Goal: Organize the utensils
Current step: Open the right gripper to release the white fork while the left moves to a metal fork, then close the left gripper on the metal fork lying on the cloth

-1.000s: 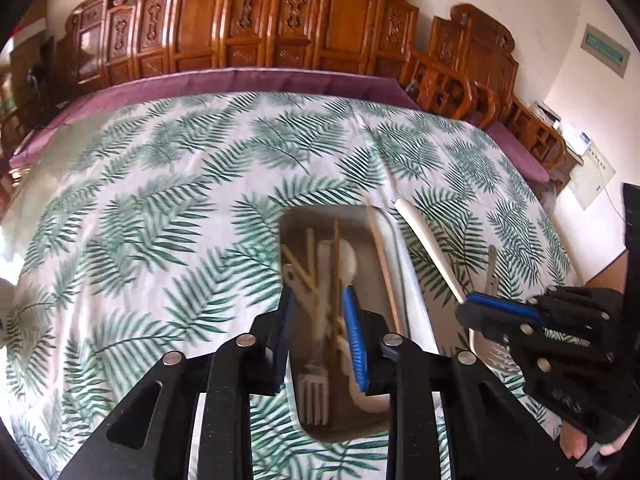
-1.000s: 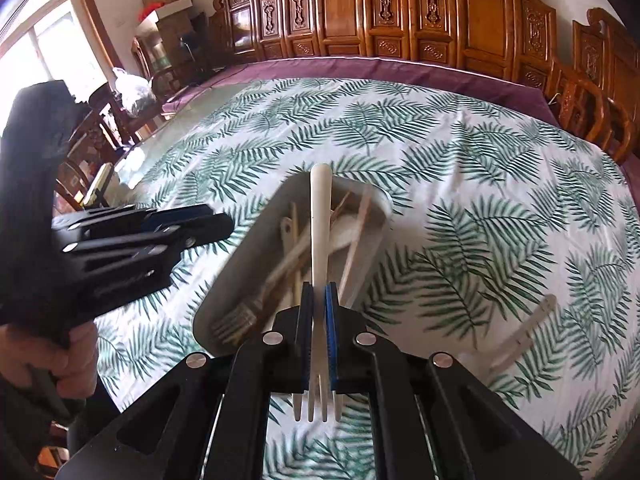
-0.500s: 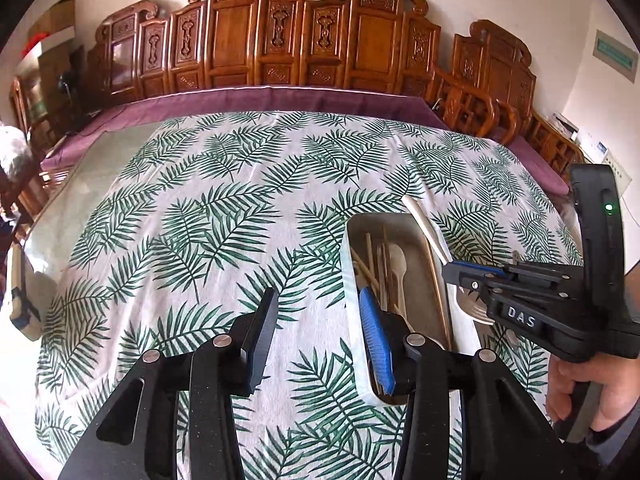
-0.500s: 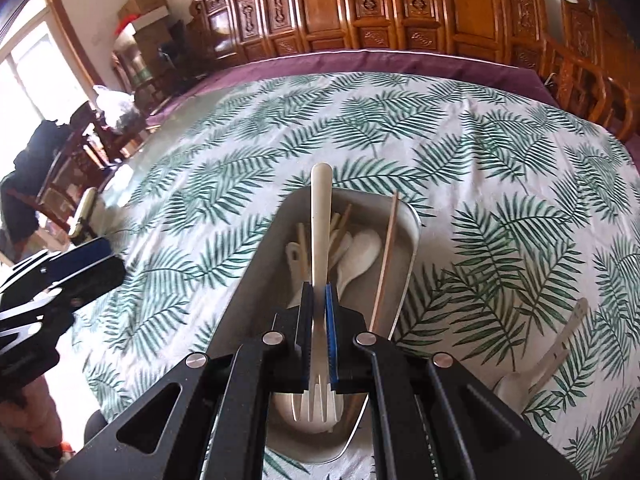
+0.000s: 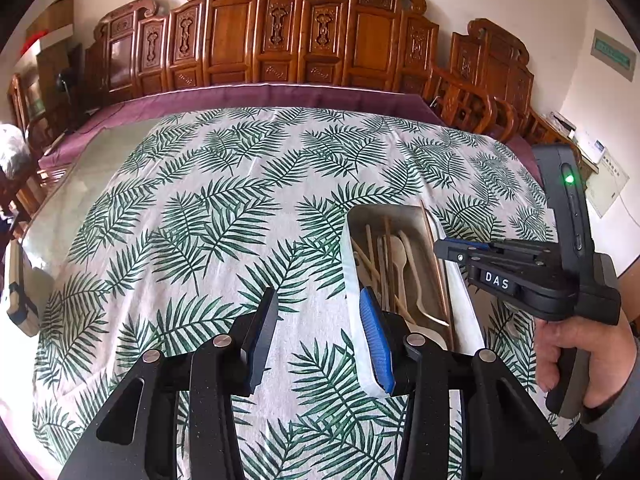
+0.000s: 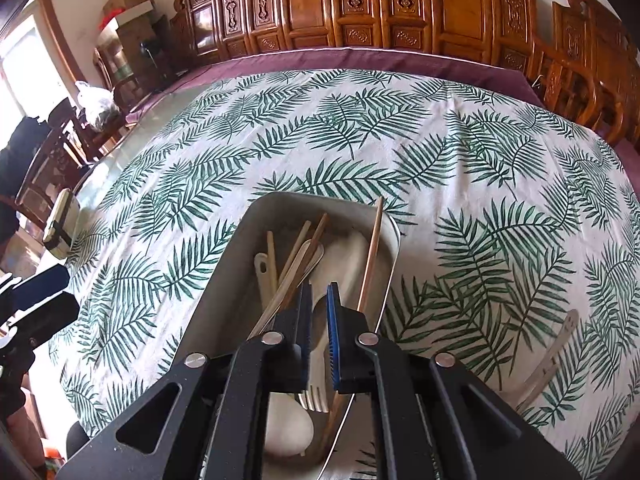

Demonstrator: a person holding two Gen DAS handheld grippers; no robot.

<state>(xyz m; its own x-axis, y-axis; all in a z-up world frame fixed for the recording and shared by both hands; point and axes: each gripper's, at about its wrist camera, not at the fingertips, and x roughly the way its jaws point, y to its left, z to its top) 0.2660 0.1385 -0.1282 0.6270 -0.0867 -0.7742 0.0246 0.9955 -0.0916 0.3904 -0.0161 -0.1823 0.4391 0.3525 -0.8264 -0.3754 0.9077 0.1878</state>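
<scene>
Right wrist view is showing a leaf-print cloth [image 6: 360, 152] covering the table, carved chairs [image 6: 400, 4] lining the wall. Right gripper [image 6: 319, 320], jaws just parting, is hovering over the tray [image 6: 224, 280] holding utensils; only here is a fork [image 6: 548, 360] lying outside. Left gripper [image 5: 316, 332] is gaping empty beside the tray.

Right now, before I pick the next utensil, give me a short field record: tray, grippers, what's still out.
tray: holds spoons, chopsticks, a fork
right gripper: over the tray, jaws just opening, fork lying loose beneath them
left gripper: open, empty, over the tablecloth left of the tray
still out: one pale utensil on the cloth, right of the tray
</scene>
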